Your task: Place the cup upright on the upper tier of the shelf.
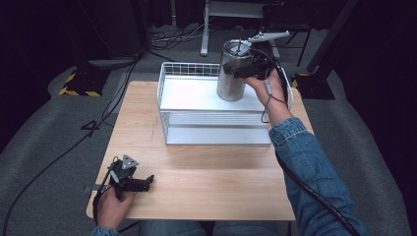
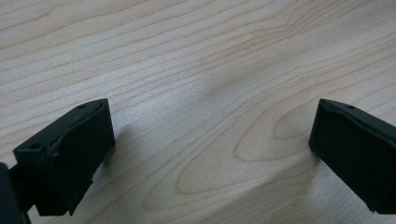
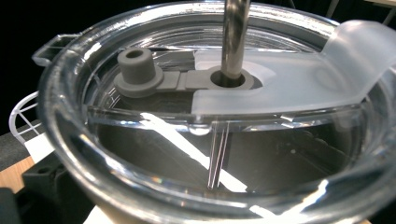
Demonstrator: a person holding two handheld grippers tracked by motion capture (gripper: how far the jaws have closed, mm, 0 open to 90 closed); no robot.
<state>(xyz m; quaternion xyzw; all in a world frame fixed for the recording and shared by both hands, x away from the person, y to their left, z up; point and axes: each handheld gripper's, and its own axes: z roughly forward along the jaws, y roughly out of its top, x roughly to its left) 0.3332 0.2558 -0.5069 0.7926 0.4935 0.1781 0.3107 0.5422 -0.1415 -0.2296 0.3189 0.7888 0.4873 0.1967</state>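
Observation:
A steel tumbler (image 1: 230,83) with a clear lid (image 3: 154,154) and a metal straw (image 3: 235,37) stands upright in the far right part of a white wire basket (image 1: 196,133). My right gripper (image 1: 247,70) is shut on the tumbler just under the lid rim, coming from its right side. One black finger (image 3: 43,181) shows below the rim in the right gripper view. A grey plug (image 3: 135,70) sits on the lid beside the straw hole. My left gripper (image 1: 146,183) rests on the table's front left corner, its jaws wide open over bare wood (image 2: 210,154).
The wooden table (image 1: 211,187) has free room in front of the basket and along its left side. Dark stands, a desk frame and cables (image 1: 93,125) lie on the grey floor beyond and left of the table.

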